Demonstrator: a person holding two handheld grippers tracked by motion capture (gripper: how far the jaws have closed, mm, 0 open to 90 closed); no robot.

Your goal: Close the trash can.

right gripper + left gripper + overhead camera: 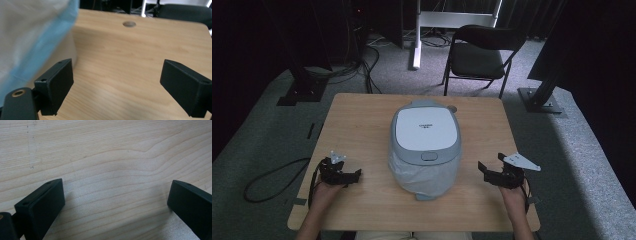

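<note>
A white and blue-grey appliance (425, 136) with a closed lid lies in the middle of the wooden table (357, 120), its near end wrapped in a clear plastic bag (427, 177). My left gripper (344, 168) rests open near the table's front left, apart from the appliance. In the left gripper view the left gripper (115, 183) has only bare wood between its jaws. My right gripper (492, 163) is open at the front right. In the right gripper view the right gripper (117, 63) holds nothing, and the appliance (32, 32) looms blurred just to the left of its left jaw.
A round hole (129, 24) is cut in the table past the appliance. A black chair (479, 55) stands behind the table, with black stands and cables on the grey carpet. Bare wood lies on both sides of the appliance.
</note>
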